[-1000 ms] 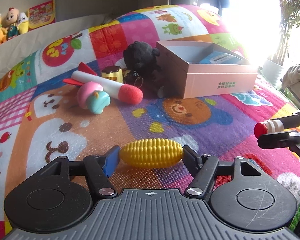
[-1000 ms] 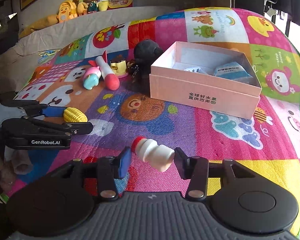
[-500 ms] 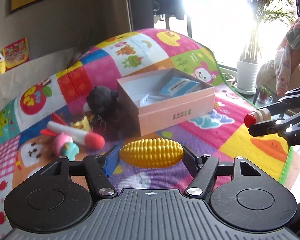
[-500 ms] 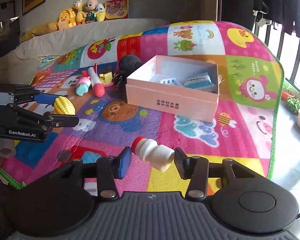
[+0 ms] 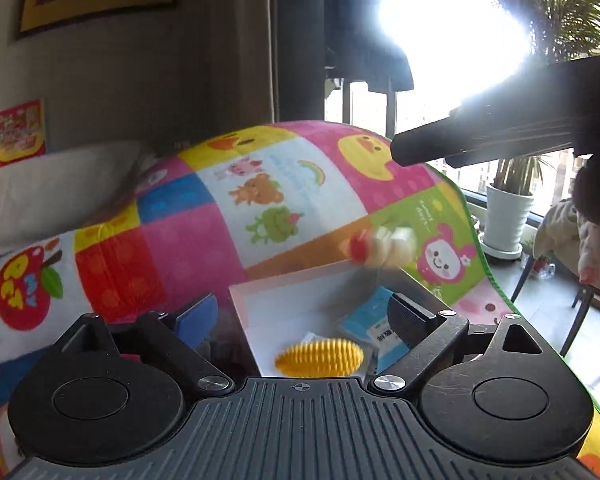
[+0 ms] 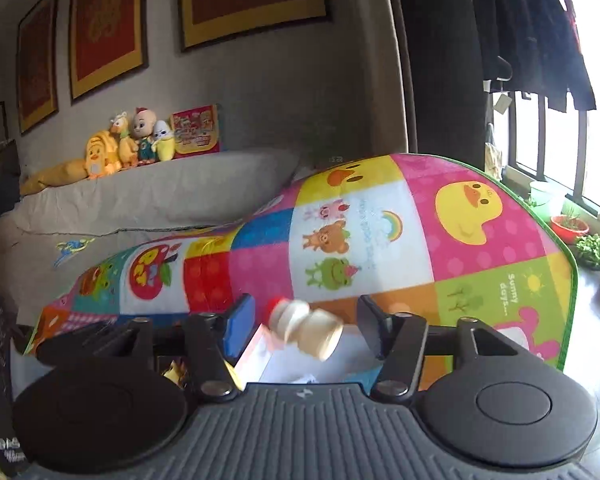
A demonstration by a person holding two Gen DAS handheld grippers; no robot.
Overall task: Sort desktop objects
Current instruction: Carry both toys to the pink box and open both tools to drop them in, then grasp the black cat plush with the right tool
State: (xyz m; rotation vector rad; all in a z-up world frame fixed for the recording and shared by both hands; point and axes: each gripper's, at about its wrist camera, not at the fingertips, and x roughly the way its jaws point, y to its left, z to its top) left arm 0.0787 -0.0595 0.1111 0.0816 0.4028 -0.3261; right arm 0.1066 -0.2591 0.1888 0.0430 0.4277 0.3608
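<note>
1. Step in hand: dropping both carried toys into the pink box (image 5: 284, 304). Both releases look done or nearly so.
2. Left gripper (image 5: 300, 320): jaws have just been opening and now stand wide apart. The yellow corn toy (image 5: 319, 358) sits low between them with clear gaps on both sides, no pad touching it.
3. The corn toy looks to be inside the box, near its front wall, just beside a blue packet (image 5: 374, 320). Whether it is resting or mid-fall I cannot tell.
4. Right gripper (image 6: 302, 330): jaws have just been opening and are apart. The small white bottle with red cap (image 6: 306, 330) is blurred between them, tilted, touching neither pad. Reads as falling.
5. In the left wrist view the bottle (image 5: 380, 246) is a blur above the box's far rim, under the dark finger of the right gripper (image 5: 480, 142). It may land inside or clip the rim.
6. The box sits on the play mat (image 5: 220, 216); I cannot tell from these views which mat edge it is nearest.
7. Next move, my guess: confirm both toys settled in the box, then back both grippers off with jaws kept apart.
8. After that, go for whatever toys remain on the mat. None are visible now, so the grippers need to tip downward to find them.
</note>
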